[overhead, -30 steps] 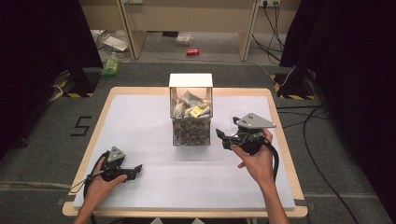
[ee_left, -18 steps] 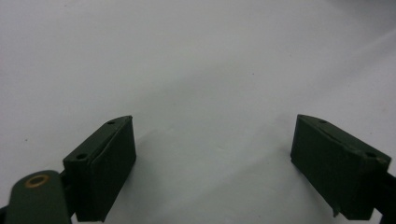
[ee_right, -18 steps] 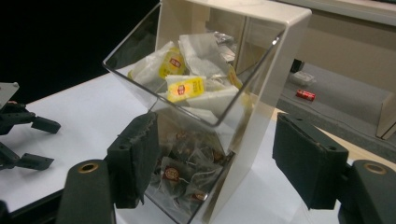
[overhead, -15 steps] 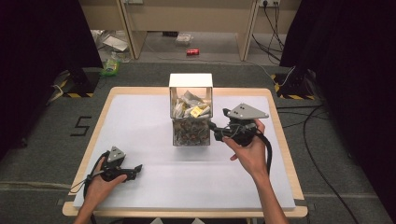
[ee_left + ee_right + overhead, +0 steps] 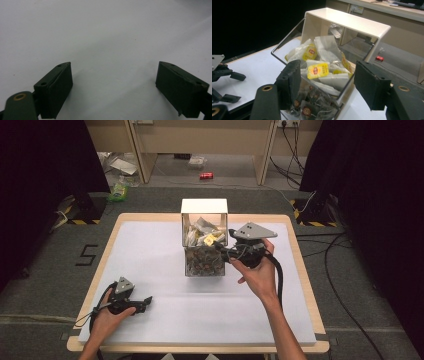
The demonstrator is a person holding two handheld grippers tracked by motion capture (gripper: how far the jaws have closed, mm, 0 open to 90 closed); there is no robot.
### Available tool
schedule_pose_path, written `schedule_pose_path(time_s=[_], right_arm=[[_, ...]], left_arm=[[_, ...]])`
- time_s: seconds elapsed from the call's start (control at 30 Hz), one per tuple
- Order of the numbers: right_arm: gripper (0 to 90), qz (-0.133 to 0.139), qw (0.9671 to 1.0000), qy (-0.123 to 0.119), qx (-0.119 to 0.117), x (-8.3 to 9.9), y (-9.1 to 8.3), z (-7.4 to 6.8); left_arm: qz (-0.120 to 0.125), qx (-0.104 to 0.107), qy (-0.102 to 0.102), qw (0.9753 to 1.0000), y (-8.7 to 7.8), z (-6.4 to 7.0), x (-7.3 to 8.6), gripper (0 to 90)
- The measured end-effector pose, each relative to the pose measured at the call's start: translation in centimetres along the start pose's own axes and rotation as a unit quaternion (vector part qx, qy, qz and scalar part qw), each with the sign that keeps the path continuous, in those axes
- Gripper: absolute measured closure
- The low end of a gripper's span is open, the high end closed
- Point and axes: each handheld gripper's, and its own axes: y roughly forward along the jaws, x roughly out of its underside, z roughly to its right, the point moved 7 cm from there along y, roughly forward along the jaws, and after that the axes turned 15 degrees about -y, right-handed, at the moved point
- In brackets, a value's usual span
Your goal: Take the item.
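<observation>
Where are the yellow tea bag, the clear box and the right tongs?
yellow tea bag [image 5: 318,70], right gripper view, on its yellow label.
clear box [image 5: 344,21], right gripper view, on its white top.
right tongs [image 5: 327,85], right gripper view, midway between the black tips.

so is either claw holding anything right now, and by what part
Nothing is held. The right claw is open, aimed at the tea bags in the clear box. The left claw is open over the bare white table.

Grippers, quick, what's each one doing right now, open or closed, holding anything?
Left gripper: open, empty, resting low over the white table.
Right gripper: open, empty, at the tea bag box.
</observation>
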Motion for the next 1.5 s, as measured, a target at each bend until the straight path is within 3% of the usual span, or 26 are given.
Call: schedule_pose_path(time_s=[0.2, 0.57, 0.8, 1.2, 1.5], right_arm=[[40.6, 0.013, 0.9999, 0.006, 0.001, -0.9, 1.9, 0.1], [41.3, -0.01, 0.9999, -0.006, 0.001, -1.5, 5.0, 0.1], [41.1, -0.025, 0.9995, -0.009, 0.013, -1.6, 6.4, 0.3], [41.2, -0.052, 0.9984, 0.001, 0.022, -1.0, 7.8, 0.6], [46.2, -0.076, 0.9966, -0.011, 0.03, -1.3, 8.6, 0.8]], left_arm=[[0.0, 0.0, 0.0, 1.0, 0.0, 0.0, 0.0, 13.0], [0.0, 0.0, 0.0, 1.0, 0.0, 0.0, 0.0, 13.0], [0.0, 0.0, 0.0, 1.0, 0.0, 0.0, 0.0, 13.0], [0.0, 0.0, 0.0, 1.0, 0.0, 0.0, 0.0, 13.0], [0.0, 0.0, 0.0, 1.0, 0.0, 0.0, 0.0, 13.0]])
